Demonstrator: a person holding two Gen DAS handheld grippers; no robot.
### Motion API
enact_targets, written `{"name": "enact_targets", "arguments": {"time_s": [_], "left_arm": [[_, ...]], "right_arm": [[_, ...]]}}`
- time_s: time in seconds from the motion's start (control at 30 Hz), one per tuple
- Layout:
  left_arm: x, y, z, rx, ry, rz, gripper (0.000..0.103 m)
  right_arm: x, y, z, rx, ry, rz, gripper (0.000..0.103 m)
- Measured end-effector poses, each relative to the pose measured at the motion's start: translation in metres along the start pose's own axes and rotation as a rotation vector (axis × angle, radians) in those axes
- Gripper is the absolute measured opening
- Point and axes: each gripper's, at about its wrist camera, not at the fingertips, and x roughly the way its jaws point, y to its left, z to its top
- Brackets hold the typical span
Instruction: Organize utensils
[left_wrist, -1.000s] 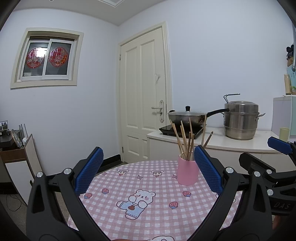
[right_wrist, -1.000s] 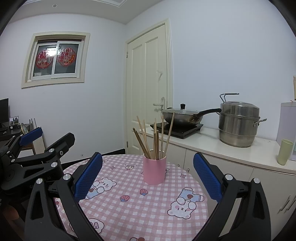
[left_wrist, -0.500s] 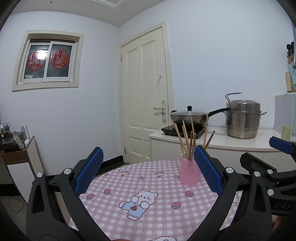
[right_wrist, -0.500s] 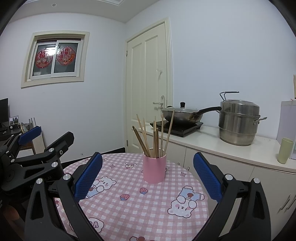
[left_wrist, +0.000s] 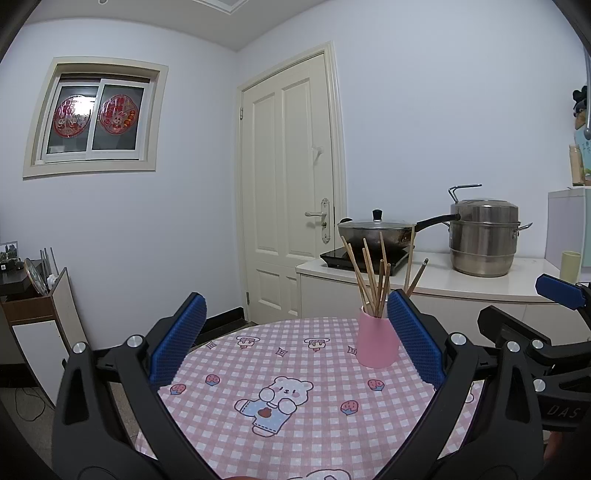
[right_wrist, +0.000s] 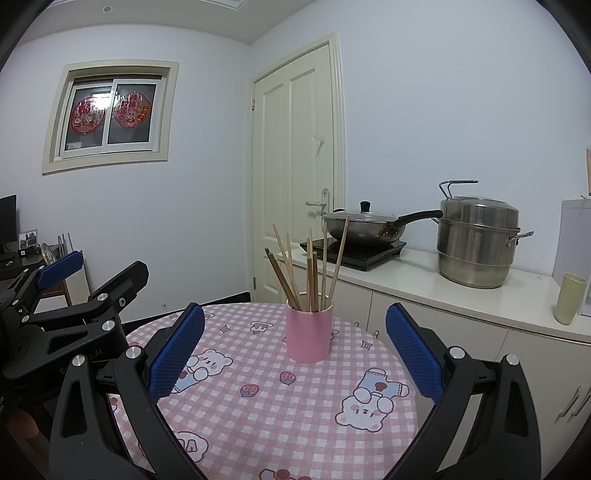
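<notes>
Chopsticks (right_wrist: 308, 273) stand fanned in the pink cup (right_wrist: 308, 334) at frame centre on the checked worktop (right_wrist: 258, 406), apparently already gathered. Left claw (left_wrist: 293, 341) and right claw (right_wrist: 293, 347) hover wide and empty, cup between the right's pads.

Wooden chopsticks (right_wrist: 310, 275) stand fanned in an upright pink cup (right_wrist: 308, 331).
</notes>
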Motion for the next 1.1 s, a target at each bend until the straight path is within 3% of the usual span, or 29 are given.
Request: {"name": "enact_targets", "arguments": {"time_s": [1.1], "left_arm": [[-0.0002, -0.0004, -0.0012, -0.002, 0.004, -0.002, 0.097]], "right_arm": [[0.0027, -0.0038, -0.0027, -0.002, 0.01, 0.006, 0.095]]}}
